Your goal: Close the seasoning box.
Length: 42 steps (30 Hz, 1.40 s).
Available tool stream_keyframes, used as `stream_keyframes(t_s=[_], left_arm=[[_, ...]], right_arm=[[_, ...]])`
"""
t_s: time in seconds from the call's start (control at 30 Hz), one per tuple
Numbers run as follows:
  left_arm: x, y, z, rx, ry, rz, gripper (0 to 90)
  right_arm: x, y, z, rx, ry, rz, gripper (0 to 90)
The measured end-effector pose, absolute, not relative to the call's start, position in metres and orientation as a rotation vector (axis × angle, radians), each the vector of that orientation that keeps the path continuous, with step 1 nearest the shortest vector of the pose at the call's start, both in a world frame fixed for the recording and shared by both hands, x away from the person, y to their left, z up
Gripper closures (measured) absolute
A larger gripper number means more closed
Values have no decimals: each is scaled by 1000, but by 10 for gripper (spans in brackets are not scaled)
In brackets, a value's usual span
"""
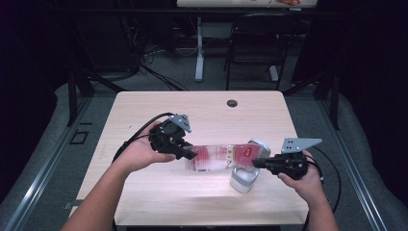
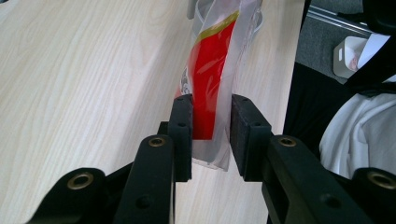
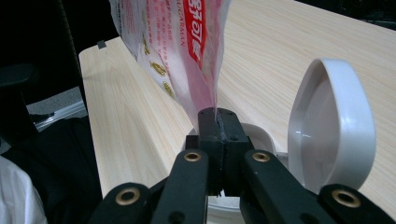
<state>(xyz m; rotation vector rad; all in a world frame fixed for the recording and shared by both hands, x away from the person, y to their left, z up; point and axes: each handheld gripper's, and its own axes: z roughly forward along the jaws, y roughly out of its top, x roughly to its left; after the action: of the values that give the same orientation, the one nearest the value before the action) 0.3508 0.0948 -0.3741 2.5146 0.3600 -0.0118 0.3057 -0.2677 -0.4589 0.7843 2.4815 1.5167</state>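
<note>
A clear plastic bag with red print (image 1: 219, 158) hangs stretched sideways between my two grippers over the middle of the wooden table (image 1: 202, 110). My left gripper (image 1: 190, 154) is shut on the bag's left end; in the left gripper view the bag (image 2: 210, 74) sits between its pads (image 2: 182, 126). My right gripper (image 1: 255, 163) pinches the bag's other end, its jaws pressed together on the thin film (image 3: 177, 42). A white container (image 1: 244, 179) stands under the right end of the bag, its round lid (image 3: 331, 126) hinged up beside my right gripper (image 3: 218, 123).
A cable hole (image 1: 232, 103) sits near the table's far edge. A dark chair (image 1: 255, 43) and a table leg (image 1: 199, 53) stand beyond it. Black cables trail from both grippers across the tabletop. Bare wood lies on the far half and along the front edge.
</note>
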Motion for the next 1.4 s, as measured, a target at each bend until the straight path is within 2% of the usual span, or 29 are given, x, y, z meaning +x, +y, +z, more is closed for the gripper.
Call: stream_keyframes(t_s=[0.53,1.4], left_arm=[[348,112,-386,2480,383,-15,717],[345,134,-413,2424,397,-20,707]], right_arm=[[305,-256,-443,734,2494,1481,900],[309,-225,-403,627,2669,1172,900]])
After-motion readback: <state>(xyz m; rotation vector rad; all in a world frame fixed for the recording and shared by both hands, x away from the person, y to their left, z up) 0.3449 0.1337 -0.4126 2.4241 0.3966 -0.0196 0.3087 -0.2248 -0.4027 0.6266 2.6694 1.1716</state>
